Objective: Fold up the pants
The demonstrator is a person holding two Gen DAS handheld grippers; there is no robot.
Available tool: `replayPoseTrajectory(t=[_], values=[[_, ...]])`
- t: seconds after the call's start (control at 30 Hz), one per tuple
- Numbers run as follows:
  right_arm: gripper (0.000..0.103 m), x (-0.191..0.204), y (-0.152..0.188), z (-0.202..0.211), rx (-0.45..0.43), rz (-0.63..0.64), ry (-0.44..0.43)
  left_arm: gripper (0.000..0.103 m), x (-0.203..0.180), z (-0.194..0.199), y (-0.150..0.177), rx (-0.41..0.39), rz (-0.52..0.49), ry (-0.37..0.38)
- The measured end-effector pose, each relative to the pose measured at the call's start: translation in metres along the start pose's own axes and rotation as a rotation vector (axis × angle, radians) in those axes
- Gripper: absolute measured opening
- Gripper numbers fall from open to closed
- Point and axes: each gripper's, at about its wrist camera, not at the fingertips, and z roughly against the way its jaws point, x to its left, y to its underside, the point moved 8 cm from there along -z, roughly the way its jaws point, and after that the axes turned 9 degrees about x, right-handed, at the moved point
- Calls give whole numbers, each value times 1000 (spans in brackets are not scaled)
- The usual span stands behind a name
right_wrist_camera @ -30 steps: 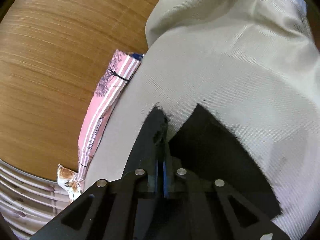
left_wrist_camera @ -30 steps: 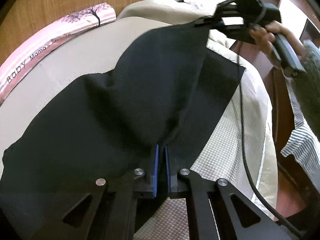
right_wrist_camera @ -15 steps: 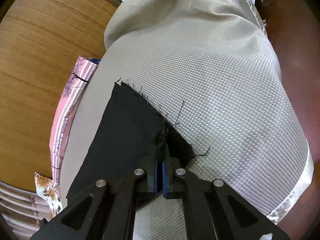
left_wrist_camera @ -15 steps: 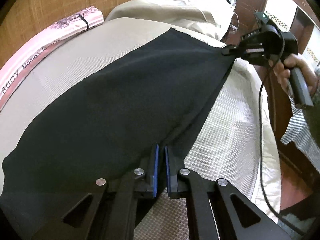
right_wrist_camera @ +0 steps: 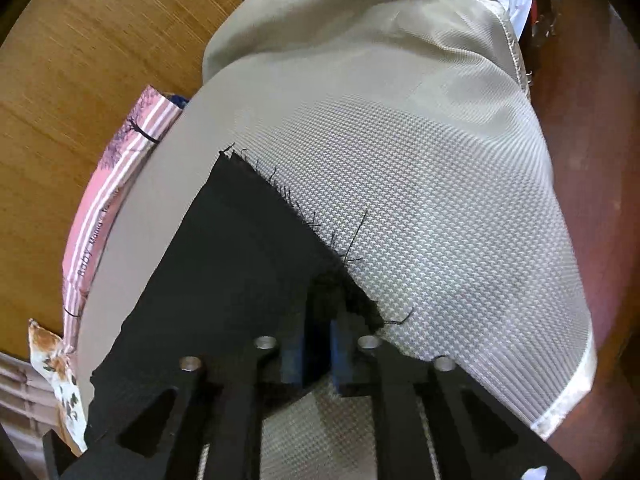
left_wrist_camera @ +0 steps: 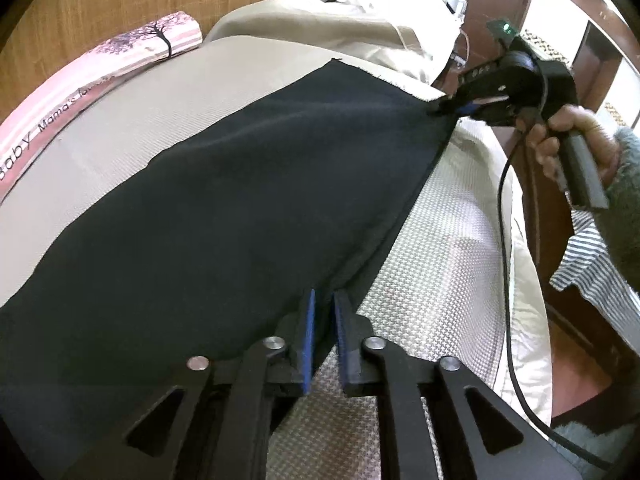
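Observation:
The black pants [left_wrist_camera: 224, 200] lie flat in a long band across the beige bedcover [left_wrist_camera: 432, 260]. My left gripper [left_wrist_camera: 323, 296] sits at their near edge. Its jaws are opening, with a narrow gap between the blue pads and the fabric edge loose at the tips. At the far frayed corner is my right gripper [left_wrist_camera: 440, 106], held by a person's hand [left_wrist_camera: 560, 140]. In the right wrist view that frayed hem [right_wrist_camera: 240, 260] runs into the right gripper [right_wrist_camera: 322, 292]. Its jaws are opening too, dark cloth lying between pads that stand apart.
A pink striped package [left_wrist_camera: 80, 80] lies along the bed's far side against the wooden wall [right_wrist_camera: 80, 60]. A beige pillow [left_wrist_camera: 320, 28] rests at the bed's far end. A black cable [left_wrist_camera: 504, 240] hangs over the bed's right edge, near a striped cloth [left_wrist_camera: 592, 264].
The pants hung lifted and creased between both grippers; now they lie stretched flat on the bed. The right gripper moved right and down. Both pairs of pads have parted slightly.

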Motion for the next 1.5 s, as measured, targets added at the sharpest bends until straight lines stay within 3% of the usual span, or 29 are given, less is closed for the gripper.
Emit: replayPoseTrajectory(t=[0.07,0.1,0.2,0.3,0.4,0.6,0.8,0.97,1.2,1.23,1.27,1.5], values=[[51,3,-1,14,-26,-5,35,25,2,8,2,4,17,6],[53,5,-1,24,-53,2,60,27,6,18,4,-18,32,13],[53,25,-1,48,-93,71,72,41,27,45,11,-67,88,-15],[53,66,2,55,-80,190,35,45,70,76,29,-92,226,-82],[53,130,14,40,-24,335,-36,45,124,107,56,-113,374,-200],[53,274,73,-28,184,627,-166,45,205,158,138,-92,583,-426],[53,395,151,-103,435,856,-285,45,246,164,224,-18,754,-500],[53,447,197,-159,605,932,-312,48,253,165,264,-26,851,-450],[52,465,223,-202,748,1004,-309,52,253,163,275,-63,854,-400],[37,469,227,-202,770,1007,-334,52,253,162,275,-64,851,-397],[15,474,229,-202,774,1009,-353,52,253,163,275,-65,849,-391],[9,493,217,-202,613,1007,-336,53,259,163,277,-72,848,-373]])
